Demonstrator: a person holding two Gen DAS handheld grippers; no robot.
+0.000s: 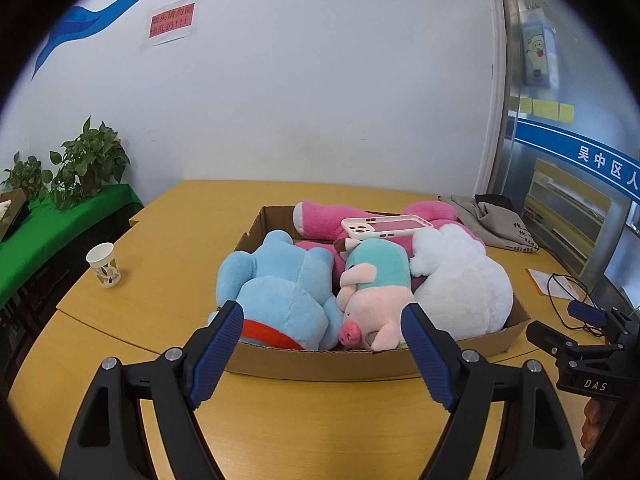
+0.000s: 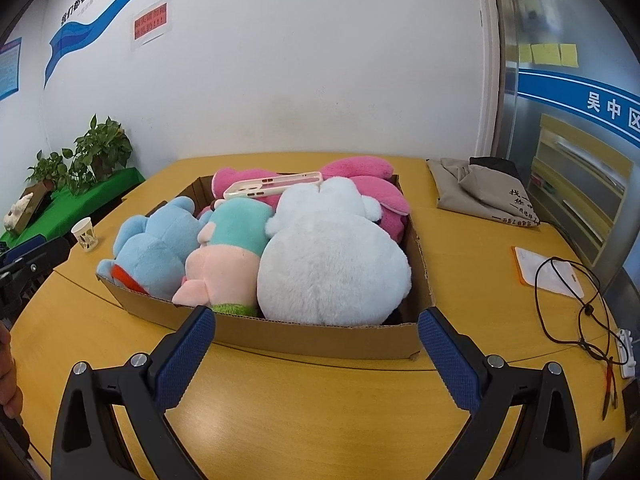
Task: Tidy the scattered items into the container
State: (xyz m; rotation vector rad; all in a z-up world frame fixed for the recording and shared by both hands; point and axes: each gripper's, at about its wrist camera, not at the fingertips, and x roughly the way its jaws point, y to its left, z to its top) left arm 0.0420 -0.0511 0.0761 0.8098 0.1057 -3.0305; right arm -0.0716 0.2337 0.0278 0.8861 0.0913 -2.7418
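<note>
A shallow cardboard box (image 1: pixel 320 360) (image 2: pixel 320 340) sits on the yellow table, packed with plush toys: a light blue one (image 1: pixel 280 292) (image 2: pixel 156 248), a pink pig in a teal top (image 1: pixel 372 296) (image 2: pixel 228 256), a big white one (image 1: pixel 464 288) (image 2: pixel 332 260) and a pink one (image 1: pixel 320 220) (image 2: pixel 360 172) at the back. A white phone case (image 1: pixel 386 227) (image 2: pixel 272 186) lies on top. My left gripper (image 1: pixel 324 320) stands open just before the box's near wall, nothing between its fingers. My right gripper (image 2: pixel 316 320) is open too, in front of the same wall.
A paper cup (image 1: pixel 104 266) (image 2: pixel 85 234) stands left of the box. A grey folded cloth bag (image 1: pixel 492 220) (image 2: pixel 480 196) lies at the back right. A black cable (image 2: pixel 572 300), an orange-edged card (image 2: pixel 544 272) and a white plug strip (image 2: pixel 626 352) lie right. Potted plants (image 1: pixel 88 160) stand on a green bench.
</note>
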